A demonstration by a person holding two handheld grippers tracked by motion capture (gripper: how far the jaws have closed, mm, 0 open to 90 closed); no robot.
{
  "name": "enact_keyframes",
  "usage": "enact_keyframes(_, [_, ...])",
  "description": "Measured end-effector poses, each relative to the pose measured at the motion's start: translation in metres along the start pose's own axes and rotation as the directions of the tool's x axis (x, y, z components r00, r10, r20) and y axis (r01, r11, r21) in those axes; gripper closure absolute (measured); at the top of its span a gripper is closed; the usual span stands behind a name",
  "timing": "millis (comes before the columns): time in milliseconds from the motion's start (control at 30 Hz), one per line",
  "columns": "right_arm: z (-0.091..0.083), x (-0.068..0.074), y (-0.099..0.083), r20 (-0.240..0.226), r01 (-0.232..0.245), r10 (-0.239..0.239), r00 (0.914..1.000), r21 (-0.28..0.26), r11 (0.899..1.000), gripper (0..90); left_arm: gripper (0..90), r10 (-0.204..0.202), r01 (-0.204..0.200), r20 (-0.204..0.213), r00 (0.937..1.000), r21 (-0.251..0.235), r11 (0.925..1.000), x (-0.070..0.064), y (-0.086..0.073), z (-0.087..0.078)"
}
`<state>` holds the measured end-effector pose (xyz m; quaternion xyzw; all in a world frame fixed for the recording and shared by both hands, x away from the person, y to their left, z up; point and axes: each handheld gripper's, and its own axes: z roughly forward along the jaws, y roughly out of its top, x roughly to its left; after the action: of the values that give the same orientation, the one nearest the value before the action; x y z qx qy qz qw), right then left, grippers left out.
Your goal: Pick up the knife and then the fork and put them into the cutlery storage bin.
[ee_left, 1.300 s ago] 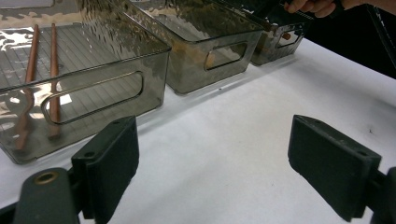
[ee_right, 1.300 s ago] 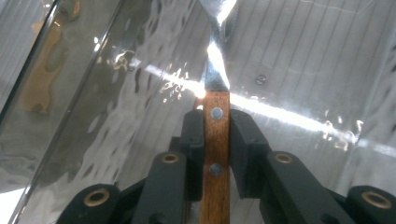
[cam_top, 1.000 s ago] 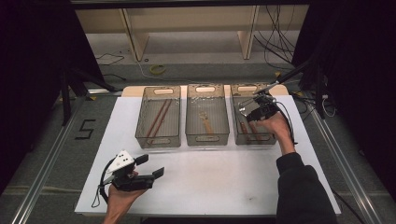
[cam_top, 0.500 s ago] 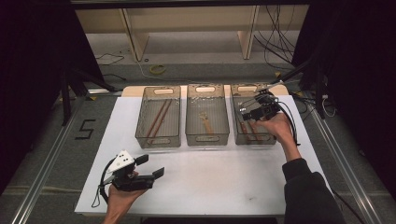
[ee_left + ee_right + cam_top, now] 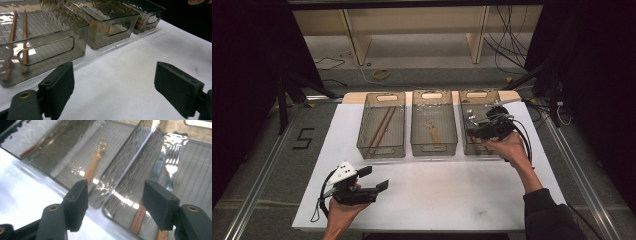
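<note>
The fork lies flat in the right-hand bin, its long axis running along the bin's length, bright metal tines toward the far end and its brown wooden handle toward the near wall. The bin is smoky, rippled clear plastic with a ribbed floor. The right gripper hangs over that bin's near part, jaws wide with nothing between them. Well apart from the bin, at the near table edge, the left gripper rests with jaws wide, also empty.
</note>
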<state>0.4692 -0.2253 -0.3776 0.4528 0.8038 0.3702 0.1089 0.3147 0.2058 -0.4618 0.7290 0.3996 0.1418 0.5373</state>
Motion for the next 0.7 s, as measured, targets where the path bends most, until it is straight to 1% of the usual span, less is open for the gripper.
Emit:
enact_keyframes(100, [-0.004,0.005,-0.007,-0.016,0.006,-0.006,0.9999,-0.020,1.000,36.1,16.0,-0.004,0.004,0.002,1.0000,-0.003,1.0000,0.000,0.000,0.000])
enact_keyframes(200, [-0.005,0.010,-0.014,-0.014,0.013,-0.013,0.9998,-0.030,0.999,33.9,16.0,0.000,0.000,0.003,1.0000,0.004,1.0000,0.000,0.000,0.000])
enact_keyframes(267, [-0.007,0.013,-0.020,-0.031,0.011,-0.013,0.9994,-0.043,0.999,33.0,16.0,0.003,-0.003,0.004,1.0000,0.006,1.0000,0.000,0.000,0.001])
enact_keyframes(433, [-0.011,0.020,-0.035,-0.038,0.024,-0.027,0.9989,-0.068,0.997,31.3,16.0,-0.002,0.002,0.010,0.9999,0.011,0.9999,-0.001,-0.001,0.002])
enact_keyframes(467, [-0.012,0.021,-0.037,-0.039,0.027,-0.029,0.9988,-0.070,0.997,31.0,16.0,0.003,-0.003,0.011,0.9999,0.015,0.9999,-0.001,-0.001,0.002])
enact_keyframes(700, [-0.017,0.023,-0.055,-0.052,0.020,-0.026,0.9983,-0.104,0.994,29.6,16.0,0.003,-0.003,0.015,0.9999,0.019,0.9998,-0.001,-0.001,0.003])
